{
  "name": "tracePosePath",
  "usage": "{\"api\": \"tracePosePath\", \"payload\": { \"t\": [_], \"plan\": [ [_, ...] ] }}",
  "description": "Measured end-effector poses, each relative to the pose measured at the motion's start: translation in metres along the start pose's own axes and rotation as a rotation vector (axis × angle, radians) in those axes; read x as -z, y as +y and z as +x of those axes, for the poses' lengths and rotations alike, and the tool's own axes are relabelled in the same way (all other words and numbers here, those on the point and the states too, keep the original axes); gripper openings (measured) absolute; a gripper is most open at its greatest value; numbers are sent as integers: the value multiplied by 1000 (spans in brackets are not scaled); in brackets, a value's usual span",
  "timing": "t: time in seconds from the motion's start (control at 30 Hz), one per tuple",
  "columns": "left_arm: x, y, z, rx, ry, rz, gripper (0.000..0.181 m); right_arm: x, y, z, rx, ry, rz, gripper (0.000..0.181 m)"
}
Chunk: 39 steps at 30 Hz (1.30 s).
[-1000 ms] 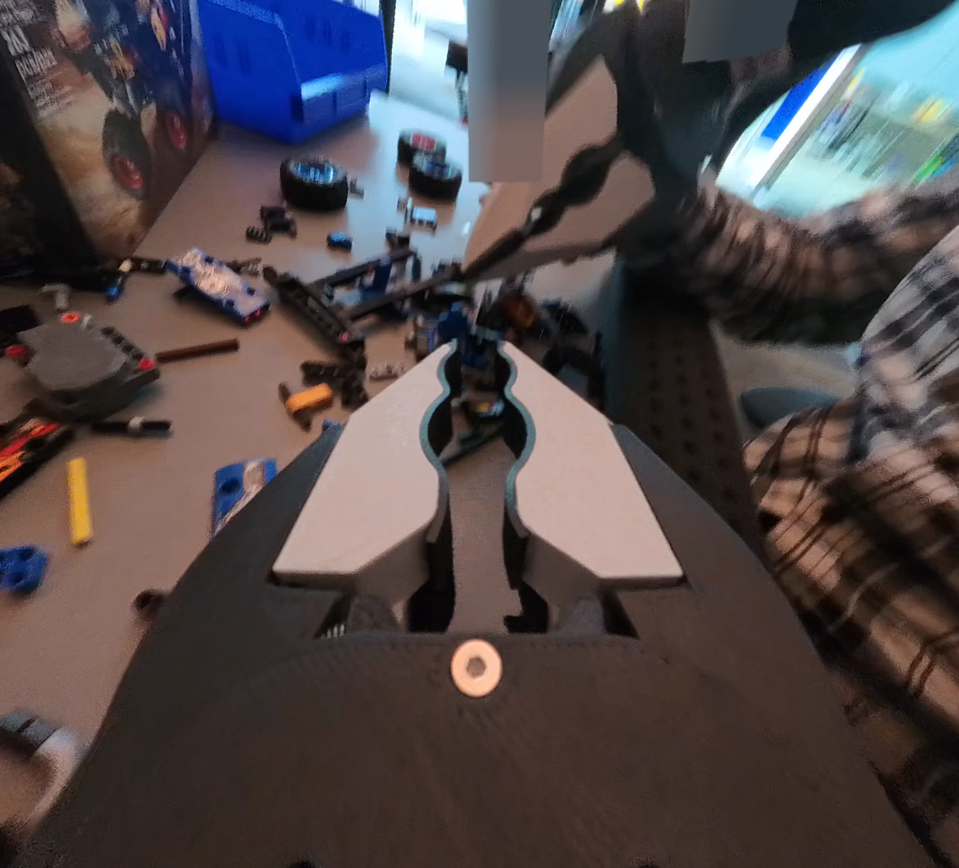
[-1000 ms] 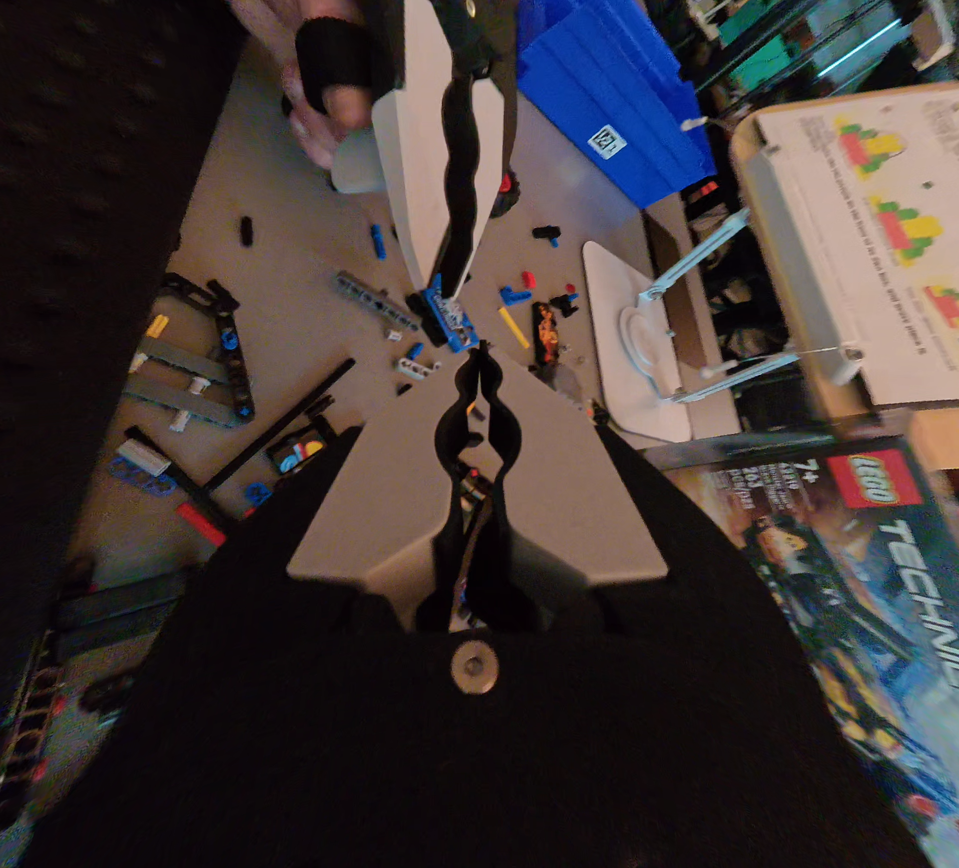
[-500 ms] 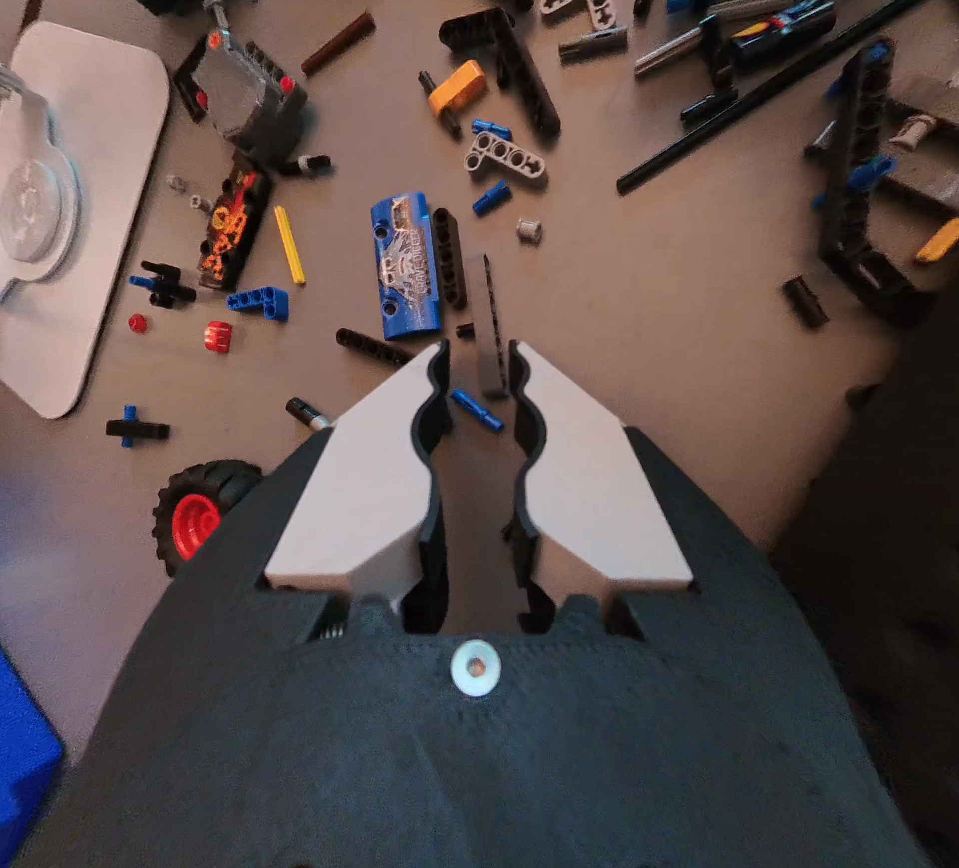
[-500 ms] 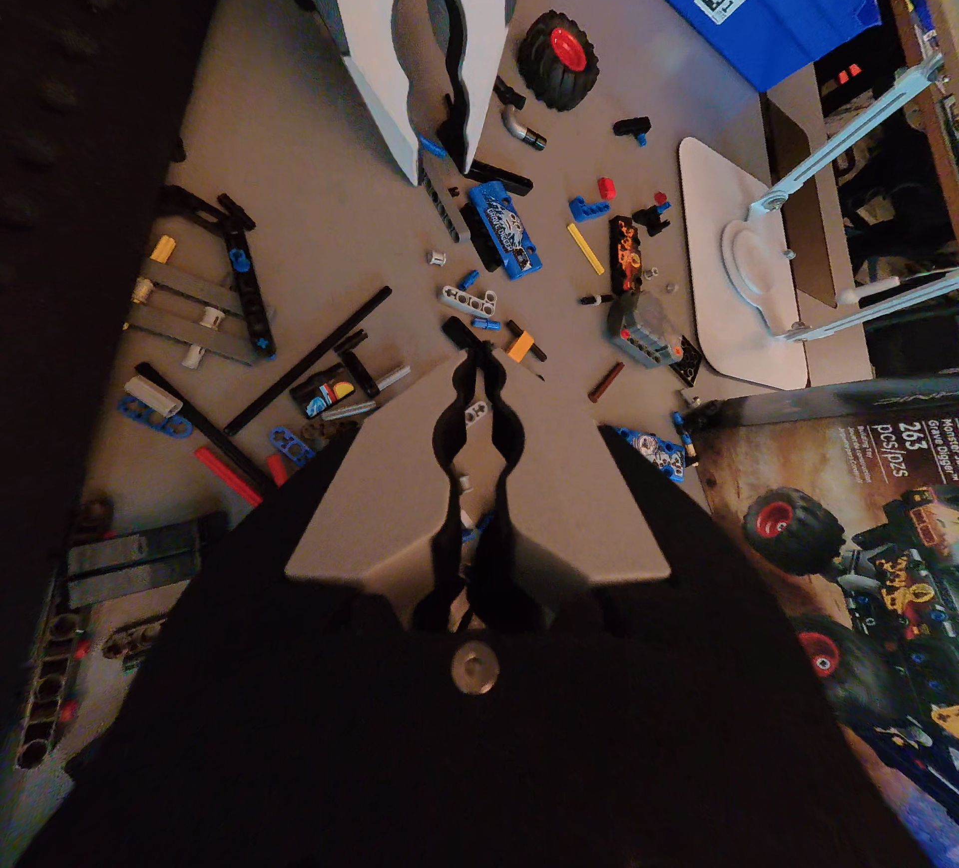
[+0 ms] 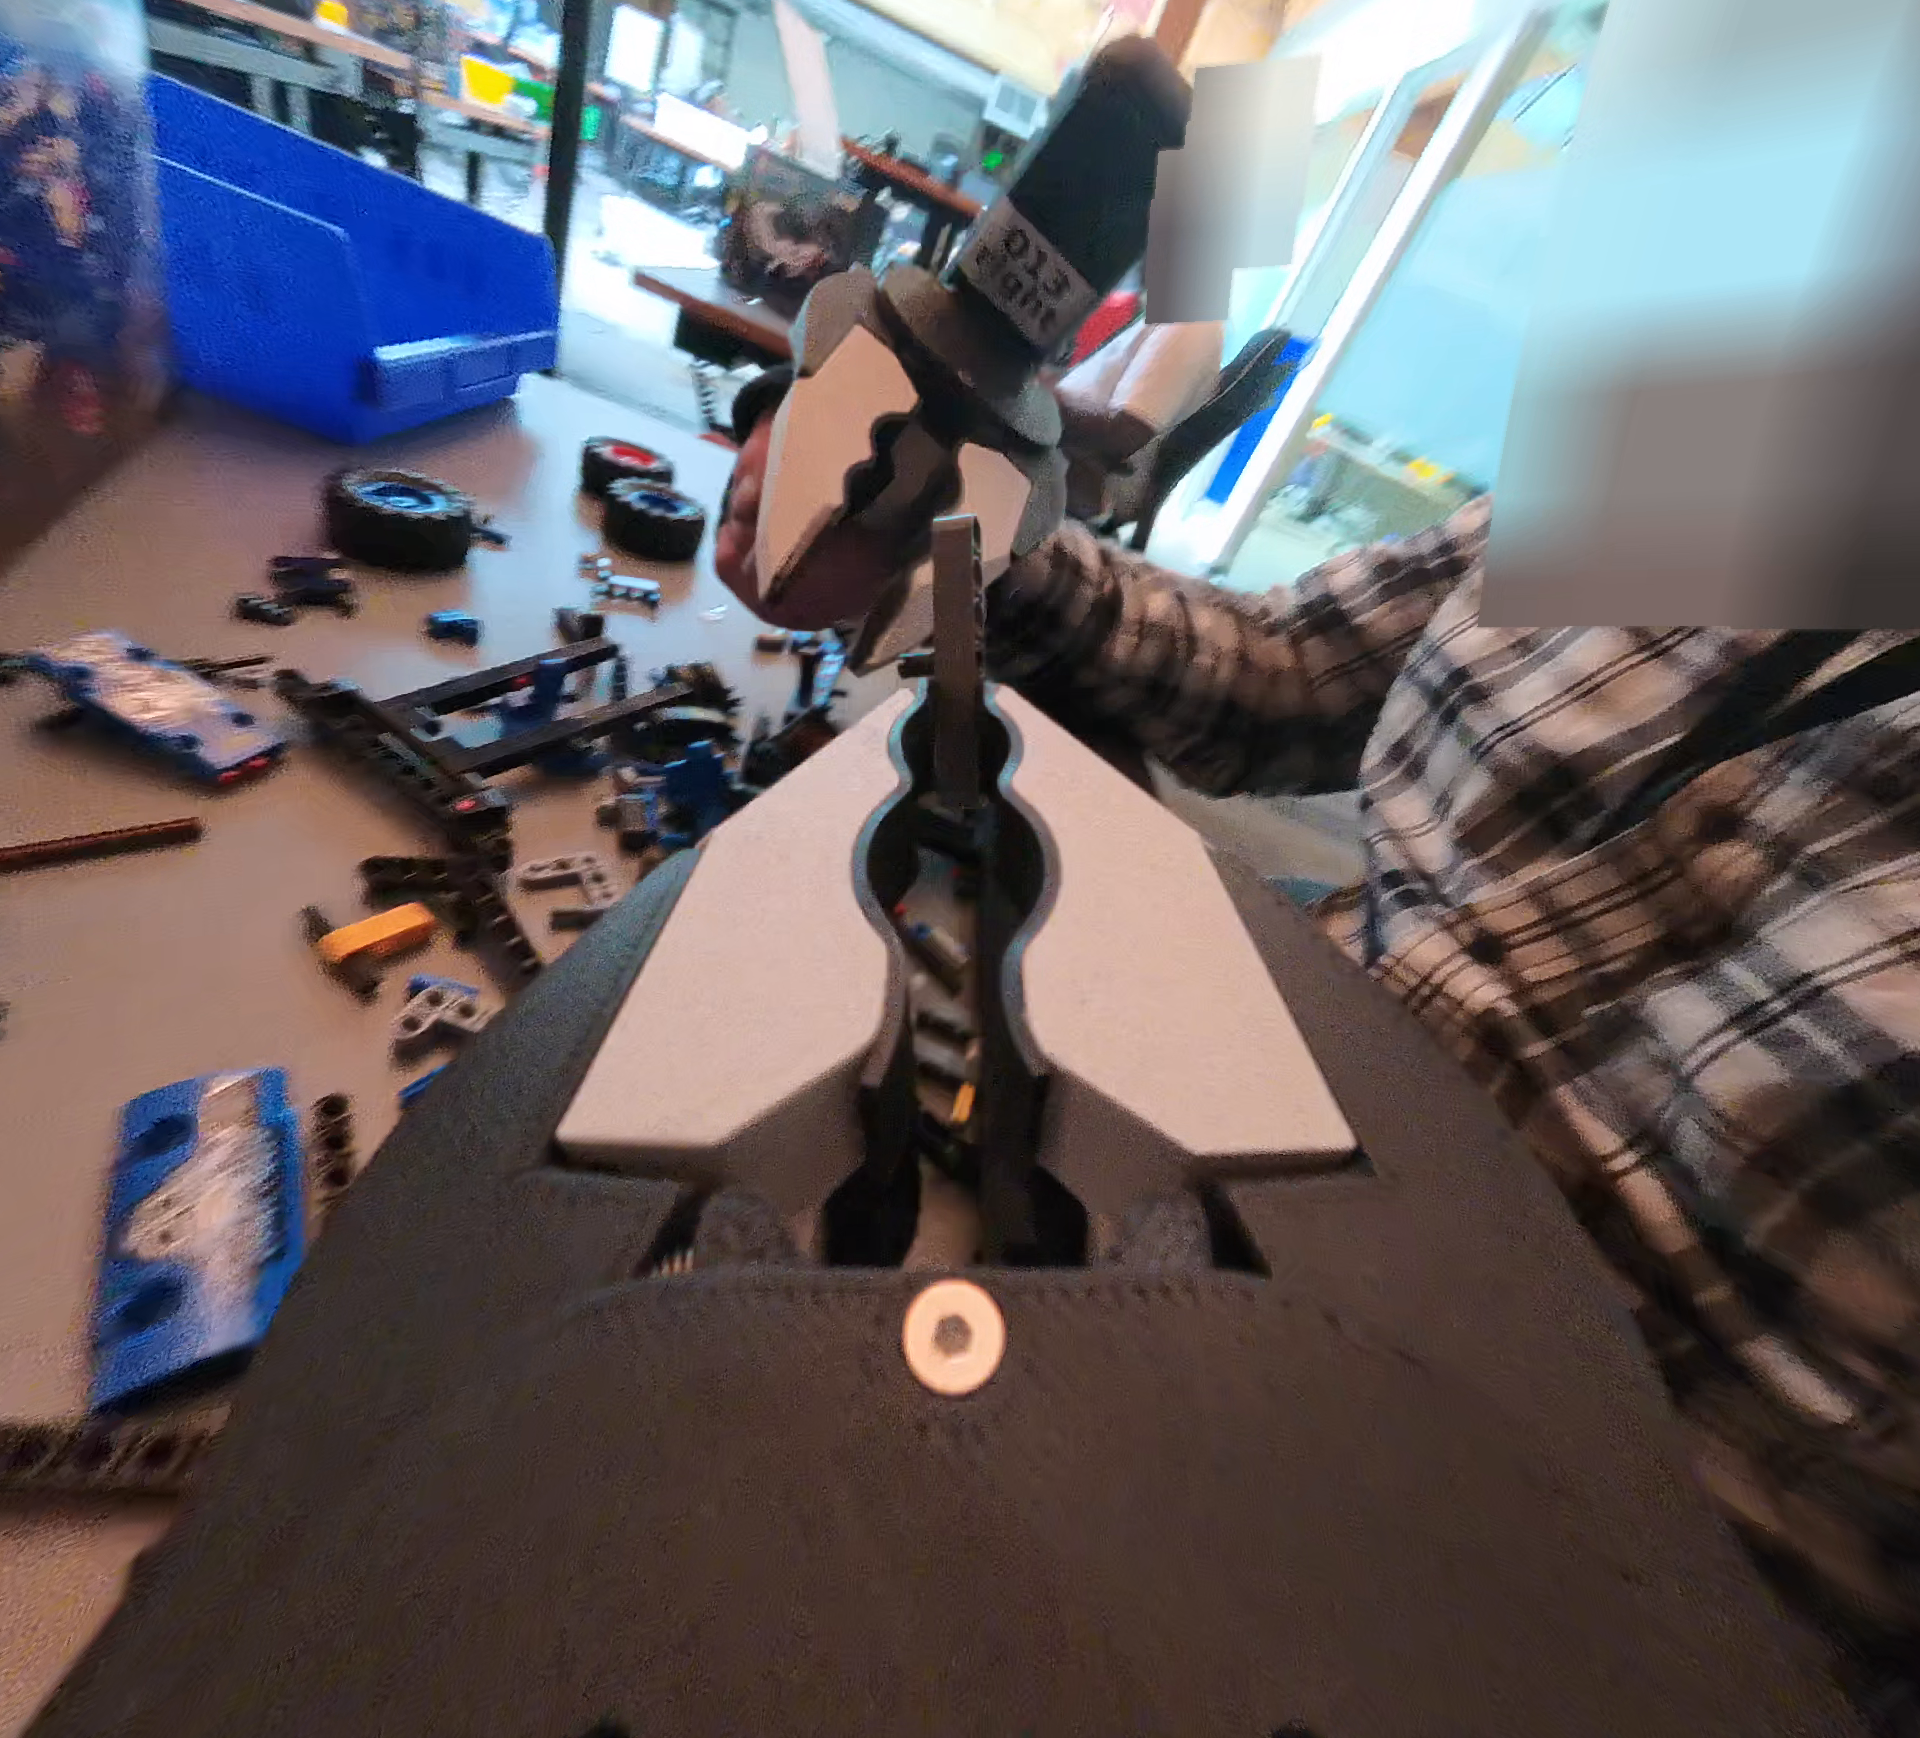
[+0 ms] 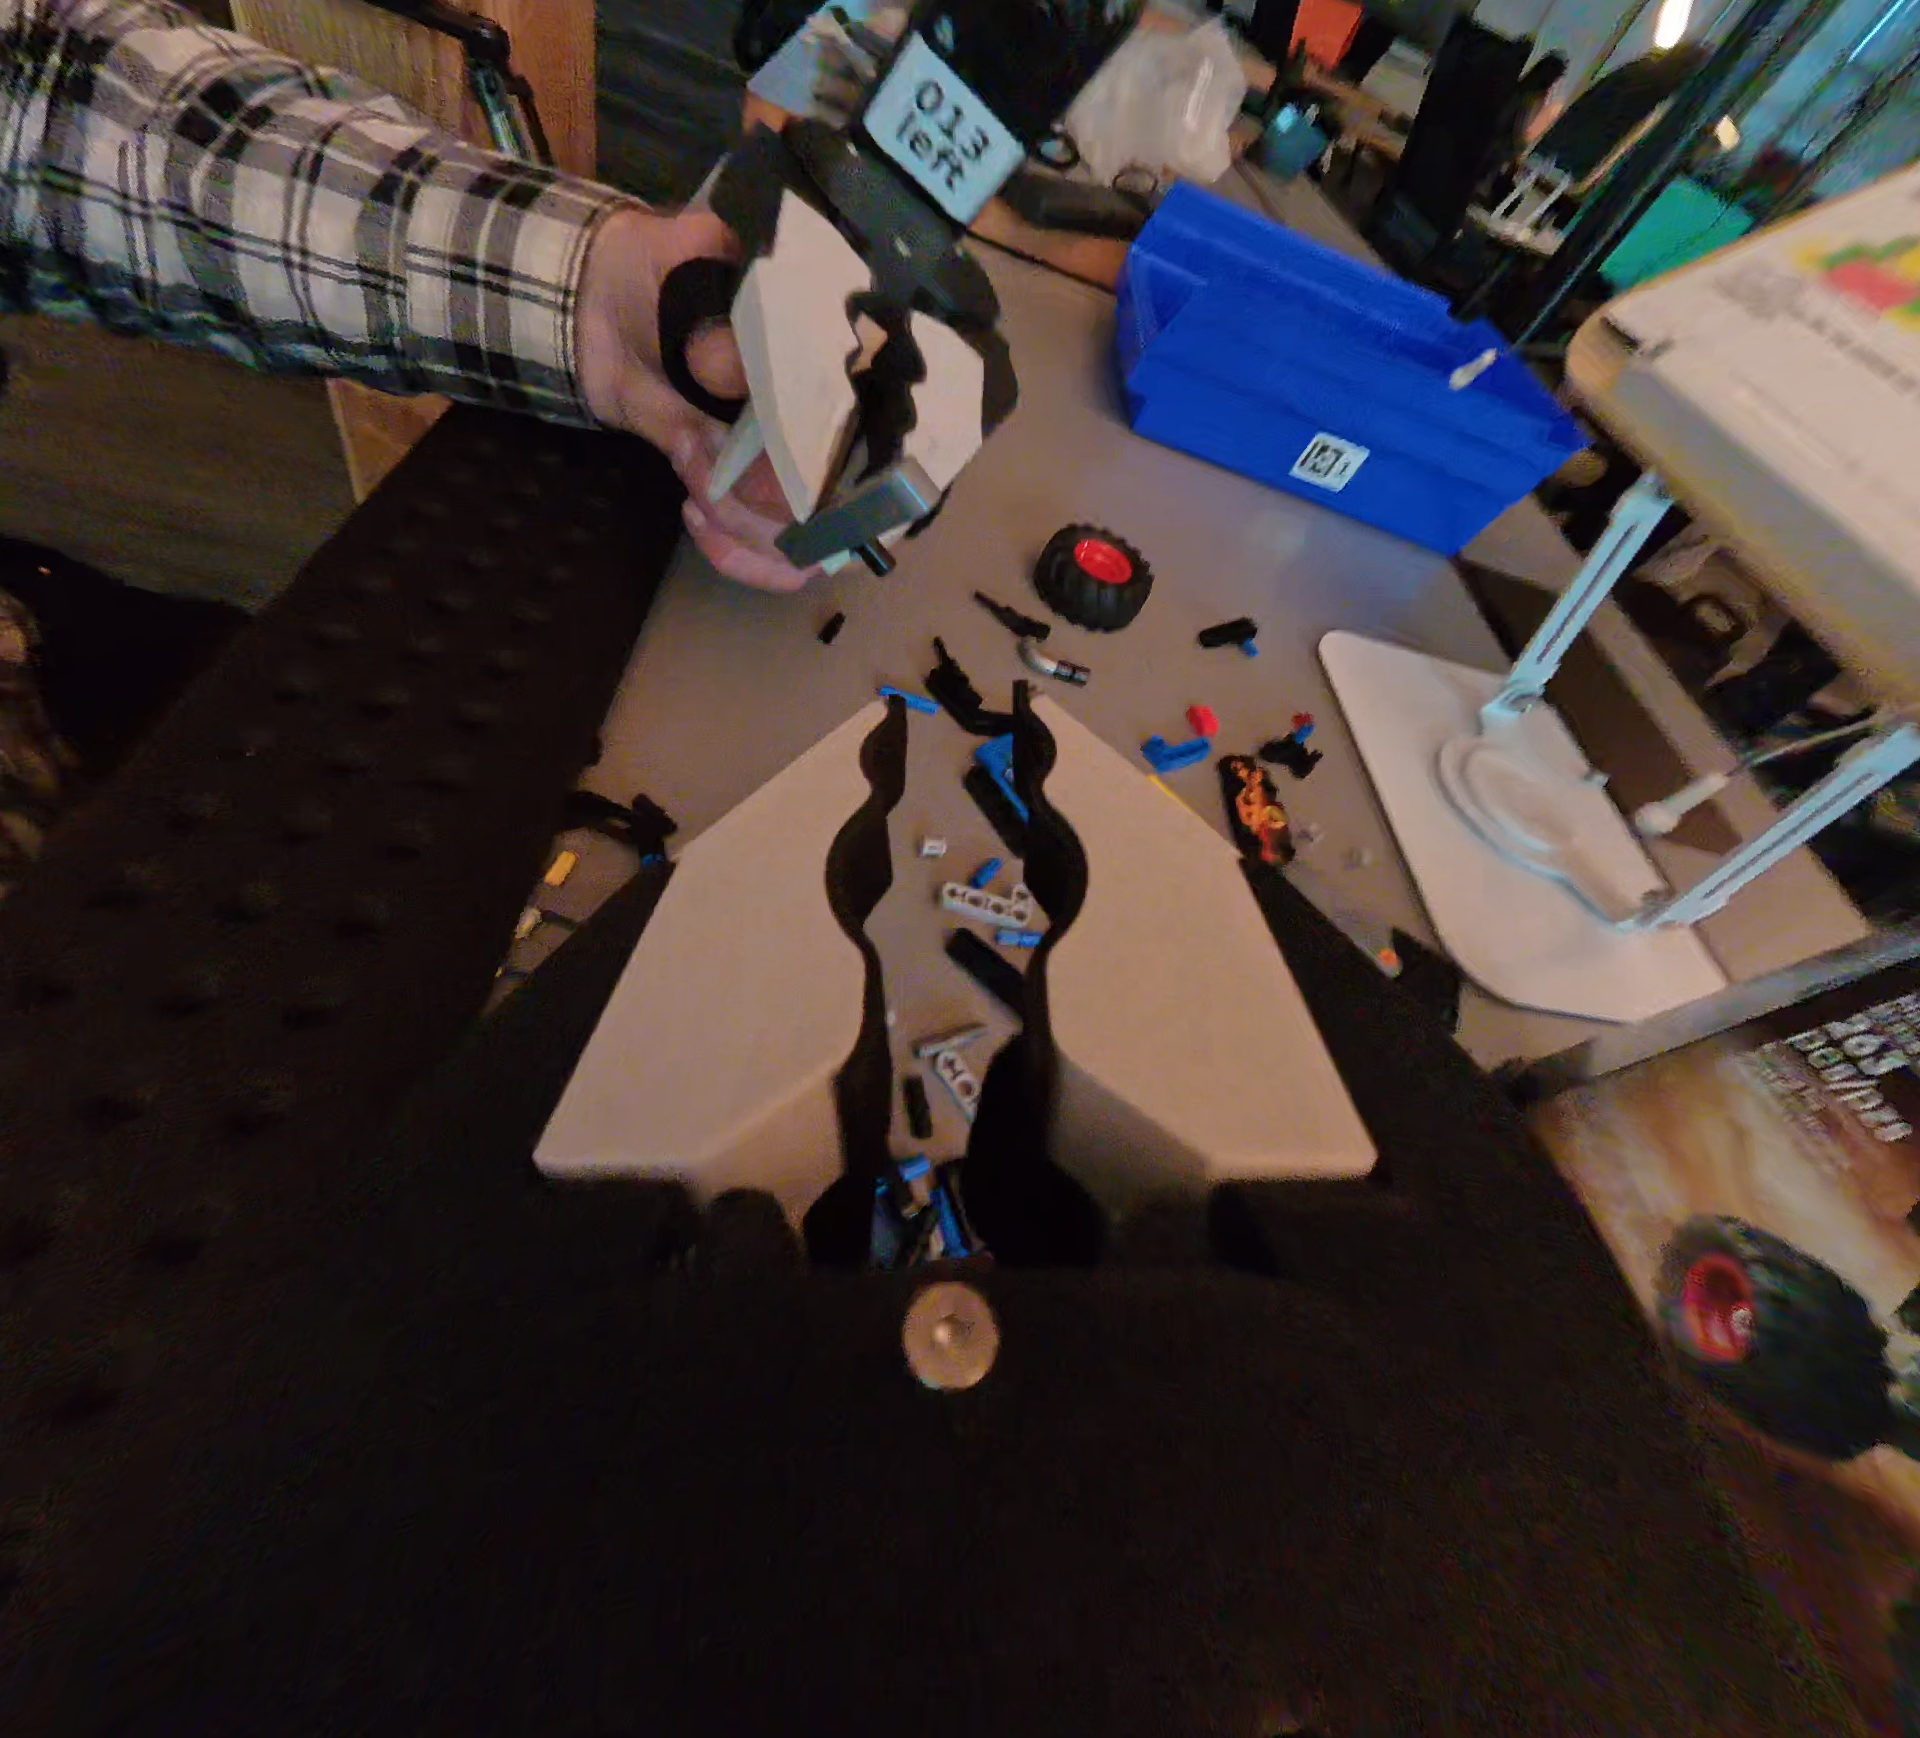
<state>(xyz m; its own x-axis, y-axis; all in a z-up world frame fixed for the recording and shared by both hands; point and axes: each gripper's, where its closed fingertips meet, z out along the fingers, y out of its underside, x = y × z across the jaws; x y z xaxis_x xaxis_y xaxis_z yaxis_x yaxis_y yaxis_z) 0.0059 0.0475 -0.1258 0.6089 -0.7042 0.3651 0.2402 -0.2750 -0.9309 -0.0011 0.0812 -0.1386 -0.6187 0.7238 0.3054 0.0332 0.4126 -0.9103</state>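
Left gripper (image 5: 954, 712): raised above the desk; a grey beam (image 5: 954, 649) is pinched upright between the fingertips, also seen in the right wrist view (image 6: 862, 516)
Right gripper (image 6: 961, 712): fingers spread with a clear gap, nothing held; seen facing the left one beyond the beam (image 5: 894, 483)
Hand (image 6: 665, 379): wrapped round the left gripper's handle, in a plaid sleeve (image 6: 291, 213)
Desk (image 6: 1247, 566): grey top strewn with loose building pieces
Blue bin (image 6: 1320, 379): set at the far edge of the desk
Red-hubbed wheel (image 6: 1093, 576): lying near the bin, apart from the grippers
Blue panel (image 5: 197, 1231): lying at the near left edge
Orange piece (image 5: 374, 935): beside black beams (image 5: 468, 732) mid-desk
White stand base (image 6: 1496, 815): resting at the right edge
Printed box (image 6: 1787, 1273): standing at the near right corner
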Motion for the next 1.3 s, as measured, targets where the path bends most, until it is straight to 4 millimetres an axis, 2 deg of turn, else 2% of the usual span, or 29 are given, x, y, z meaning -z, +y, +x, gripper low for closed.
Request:
{"api": "tracePosePath", "payload": {
  "t": [0.17, 0.23, 0.33, 0.57, 0.6, 0.67, 0.73, 0.83, 0.93, 1.0, 1.1, 1.17, 1.3],
  "plan": [
    [-8, -18, 4, 120, 119, 138, 5, -1, -27, -6, 191, 105, 40, 17],
    [-10, -23, 4, 133, 135, 170, 5, -2, -37, -10, 205, 119, 69, 16],
    [-12, -26, 7, 149, 170, 187, 5, -3, -39, -4, 191, 167, 70, 6],
    [-16, -28, 6, 177, 191, 198, 5, 1, -39, -1, 161, 169, 72, 1],
    [-16, -28, 3, 158, 164, 197, 5, 2, -38, 0, 163, 183, 61, 0],
    [-16, -27, -6, 76, 55, 173, 19, 1, -35, 3, 162, 198, 34, 0],
    [-14, -28, -14, -84, -80, 138, 26, 0, -28, 7, 162, 215, -10, 0],
    [-11, -28, -26, -365, -315, 30, 20, -3, -18, 11, 157, 230, -68, 0],
    [-12, -26, -30, -490, -415, -41, 9, -3, -13, 16, 158, 256, -100, 0],
    [-13, -22, -31, -519, -428, -76, 4, -3, -11, 17, 146, 259, -112, 0],
    [-15, -21, -26, -513, -395, -70, 17, -6, -10, 16, 152, 255, -123, 0],
    [-17, -15, -31, -533, -420, -113, 22, -7, -11, 15, 157, 260, -127, 0],
    [-20, -13, -31, -597, -454, -138, 6, -7, -11, 14, 171, 262, -132, 0]
  ]
}}
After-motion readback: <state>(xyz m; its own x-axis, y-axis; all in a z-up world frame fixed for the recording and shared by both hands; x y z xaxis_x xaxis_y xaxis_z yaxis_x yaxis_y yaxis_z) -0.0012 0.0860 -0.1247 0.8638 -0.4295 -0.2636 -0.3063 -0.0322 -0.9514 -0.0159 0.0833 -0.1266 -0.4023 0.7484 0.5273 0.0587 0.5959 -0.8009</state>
